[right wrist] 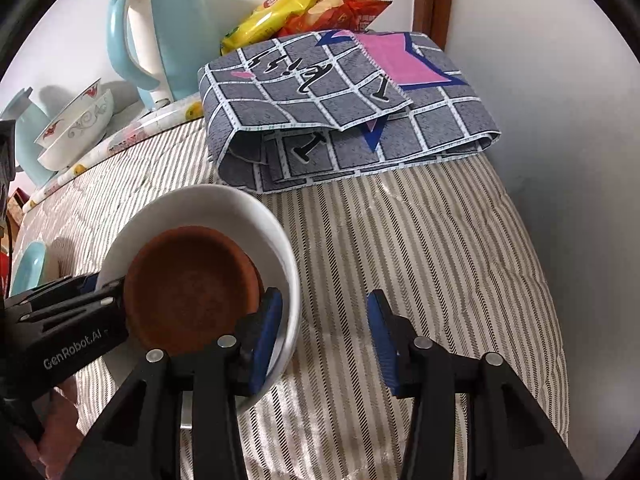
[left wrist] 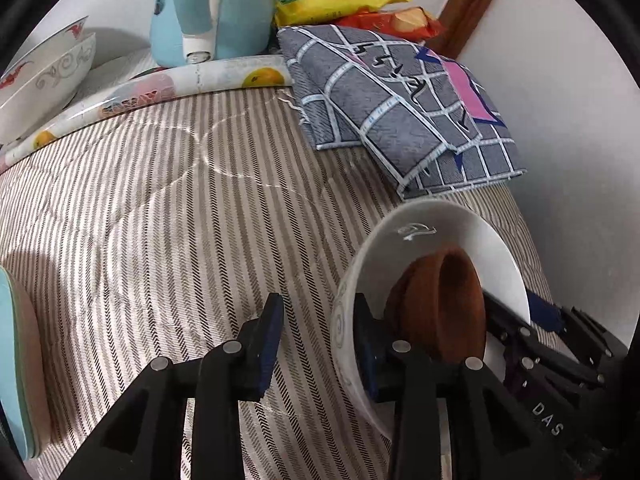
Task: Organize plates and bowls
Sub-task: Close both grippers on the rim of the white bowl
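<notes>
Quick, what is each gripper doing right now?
Left gripper: open, astride the rim of the white bowl.
Right gripper: open, astride the same bowl's rim.

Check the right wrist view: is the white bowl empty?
No, a brown dish sits inside the white bowl.

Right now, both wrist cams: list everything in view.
white bowl: 1, white, front of the striped cover, between the two grippers
brown dish: 1, brown, inside the white bowl
patterned bowls: 2 stacked, white with red and grey motifs, back left
kettle: 1, light blue, at the back wall
folded cloth: 1, grey check with pink patch, back right
snack bags: 2, yellow and orange, behind the cloth
striped cover: 1, beige and brown stripes, underneath
left gripper: 1, black with blue pads, open, straddling the bowl's rim
right gripper: 1, same, open, also straddling the rim
</notes>
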`<state>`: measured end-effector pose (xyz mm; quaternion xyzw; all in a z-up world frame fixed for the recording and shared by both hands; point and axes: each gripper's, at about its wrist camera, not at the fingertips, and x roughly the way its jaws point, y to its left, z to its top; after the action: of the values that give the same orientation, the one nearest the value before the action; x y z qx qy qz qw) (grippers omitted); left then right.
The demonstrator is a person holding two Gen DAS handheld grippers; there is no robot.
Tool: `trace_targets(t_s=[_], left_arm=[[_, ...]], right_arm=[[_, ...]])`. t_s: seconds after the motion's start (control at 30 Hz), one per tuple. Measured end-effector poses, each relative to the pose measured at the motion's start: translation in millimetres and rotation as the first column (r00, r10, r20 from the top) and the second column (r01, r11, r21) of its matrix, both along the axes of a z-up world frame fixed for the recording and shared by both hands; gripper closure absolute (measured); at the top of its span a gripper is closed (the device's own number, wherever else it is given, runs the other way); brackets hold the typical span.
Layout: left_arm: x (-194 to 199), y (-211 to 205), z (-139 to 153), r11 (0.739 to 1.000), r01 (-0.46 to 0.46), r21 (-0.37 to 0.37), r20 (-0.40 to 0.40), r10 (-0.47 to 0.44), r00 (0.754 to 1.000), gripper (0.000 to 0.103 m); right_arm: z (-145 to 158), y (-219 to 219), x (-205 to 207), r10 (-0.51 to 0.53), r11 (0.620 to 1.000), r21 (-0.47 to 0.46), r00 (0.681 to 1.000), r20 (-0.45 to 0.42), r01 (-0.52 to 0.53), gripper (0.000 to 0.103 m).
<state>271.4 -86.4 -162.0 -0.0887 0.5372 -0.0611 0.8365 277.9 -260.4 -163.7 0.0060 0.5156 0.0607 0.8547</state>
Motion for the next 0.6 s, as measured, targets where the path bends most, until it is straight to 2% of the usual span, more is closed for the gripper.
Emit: trace_targets(t_s=[0.13, 0.27, 0.37, 0.43, 0.47, 0.53, 0.6], left_arm=[[0.4, -0.7, 0.1, 1.0, -0.01, -0.006, 0.008, 0.01, 1.0, 0.071], [1.3, -1.1, -0.5, 1.0, -0.01, -0.013, 0.015, 0.01, 1.0, 0.073], [-0.3, -2.5, -0.2, 1.0, 0.001, -0.026, 0.024, 0.0, 1.0, 0.085], [-1.2, -6.0, 0.9, 0.999, 0.001, -0.033, 0.036, 0.0, 0.999, 0.092], [-1.7, -8.8, 2.2, 1.0, 0.0, -0.021, 0.047, 0.001, 0.999, 0.092], [-1.7, -11.1, 3.6, 1.0, -0.002, -0.011, 0.058, 0.003, 0.998, 0.092], [-1.5, -10.7, 4.1, 1.0, -0.009, -0.016, 0.062, 0.01, 0.998, 0.092]], right_arm=[[-1.3, -5.0, 2.6, -0.008, 1.0, 0.01, 1.0, -0.023, 0.008, 0.051], [-3.0, -9.5, 4.2, -0.019, 0.999, 0.041, 0.999, -0.043, 0.021, 0.051], [-2.4, -9.6, 1.2, -0.019, 0.998, 0.054, 0.999, -0.028, 0.02, 0.051], [-2.4, -9.0, -0.6, -0.016, 0.997, 0.078, 1.0, -0.02, 0.017, 0.061], [-2.3, -7.9, -0.9, -0.015, 0.996, 0.086, 1.0, -0.02, 0.017, 0.064], [-1.7, -4.2, -1.8, -0.013, 0.995, 0.099, 1.0, -0.022, 0.015, 0.08], [-0.8, 1.3, -2.7, -0.009, 0.994, 0.112, 1.0, -0.019, 0.011, 0.092]])
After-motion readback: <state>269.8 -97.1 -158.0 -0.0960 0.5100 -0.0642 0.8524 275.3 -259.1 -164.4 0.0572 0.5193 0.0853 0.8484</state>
